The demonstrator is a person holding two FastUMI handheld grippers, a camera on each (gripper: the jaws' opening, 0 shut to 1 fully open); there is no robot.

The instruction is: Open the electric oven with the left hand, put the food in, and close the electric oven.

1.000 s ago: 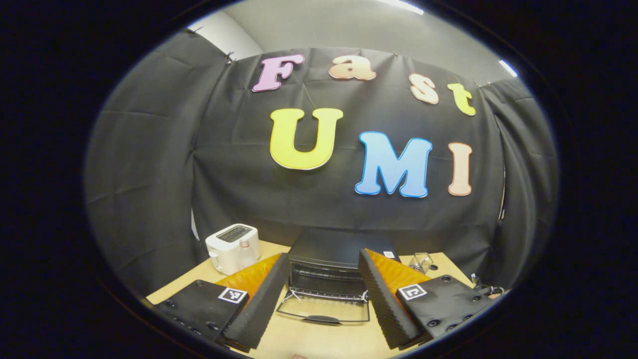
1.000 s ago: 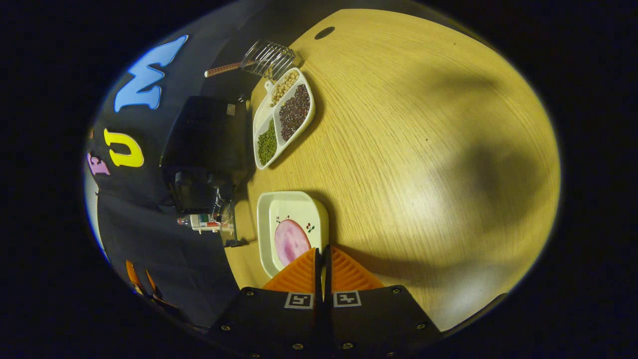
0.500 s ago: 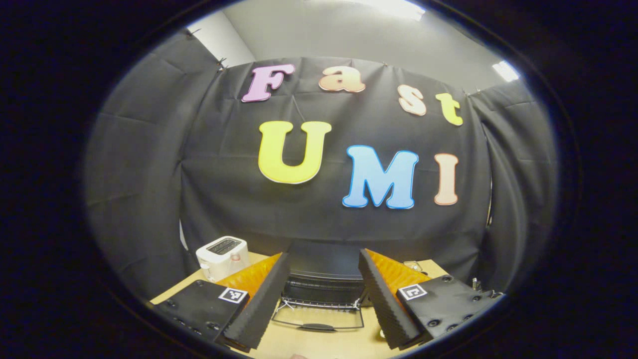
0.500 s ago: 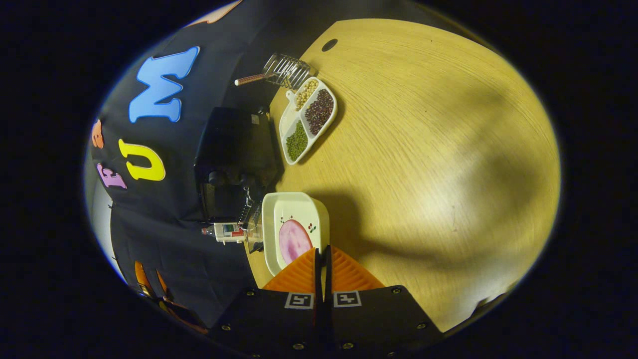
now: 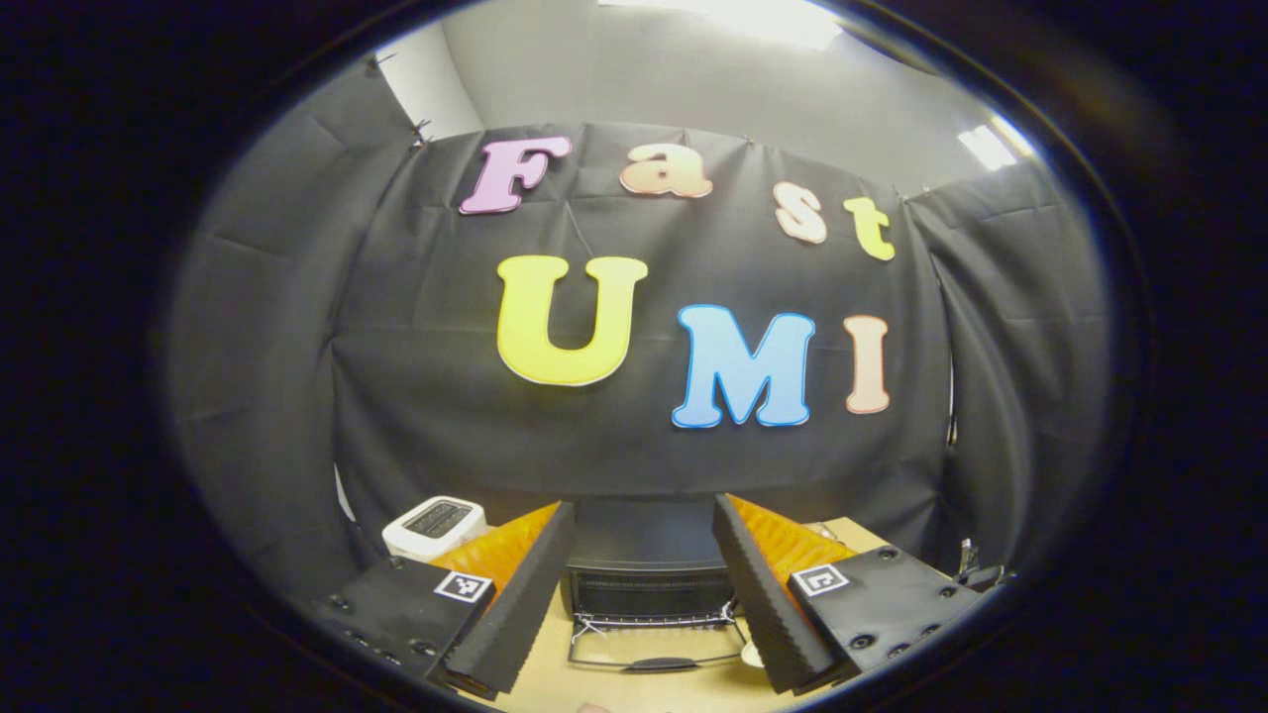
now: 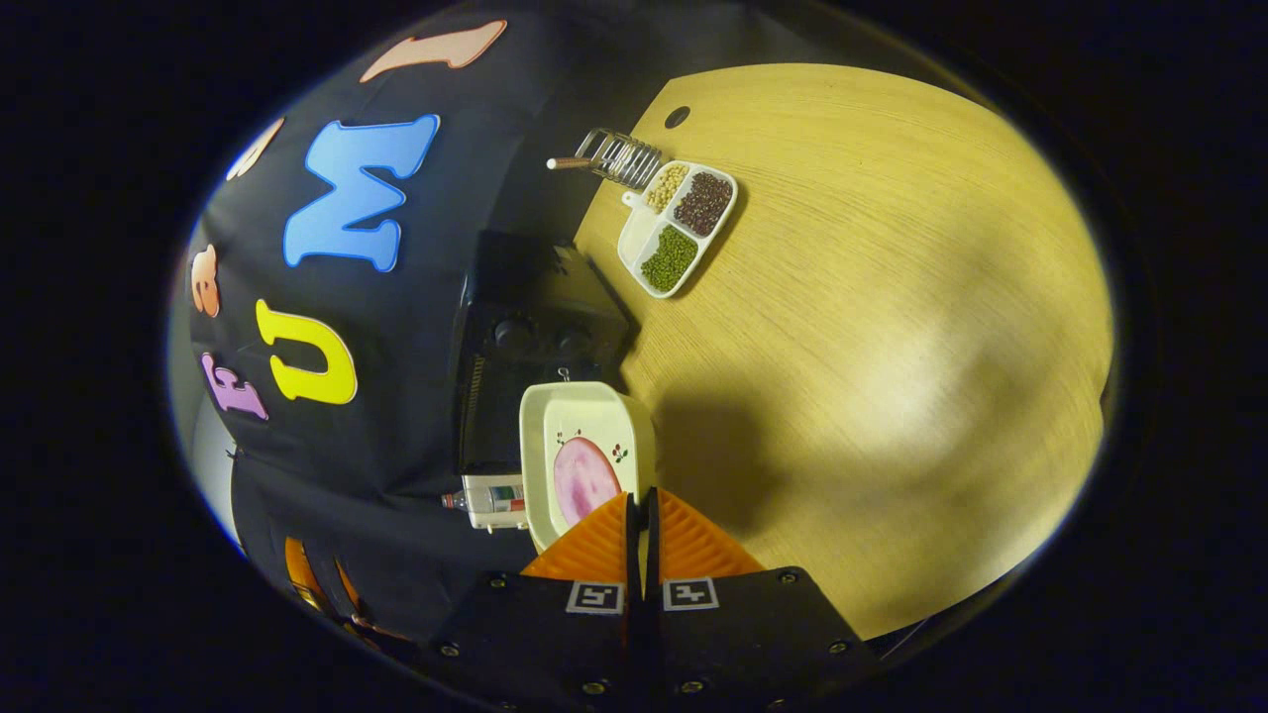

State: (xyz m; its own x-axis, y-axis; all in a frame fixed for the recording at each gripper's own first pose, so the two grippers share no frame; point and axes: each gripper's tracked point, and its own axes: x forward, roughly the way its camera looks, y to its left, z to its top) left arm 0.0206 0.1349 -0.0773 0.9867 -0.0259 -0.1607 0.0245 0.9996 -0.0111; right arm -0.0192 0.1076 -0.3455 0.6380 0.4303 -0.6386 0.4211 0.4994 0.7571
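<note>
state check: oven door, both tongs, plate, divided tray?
Black electric oven: glass door folded down, open.
Left tongs: open, holding nothing.
Right tongs: shut on the plate's rim.
White square plate: lifted, pink food on it.
White divided tray: on the wooden table, three sections filled.

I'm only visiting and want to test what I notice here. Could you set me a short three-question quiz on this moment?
1. True or false: the electric oven has its door folded down open.
2. What is the right gripper holding? A) a bottle B) the white dish with pink food C) the wire rack
3. Fill in: the left gripper has its jaws ____, with nothing between them.

Key
1. True; the door lies flat on the table.
2. B; the jaws pinch the dish's rim.
3. Open.
</note>
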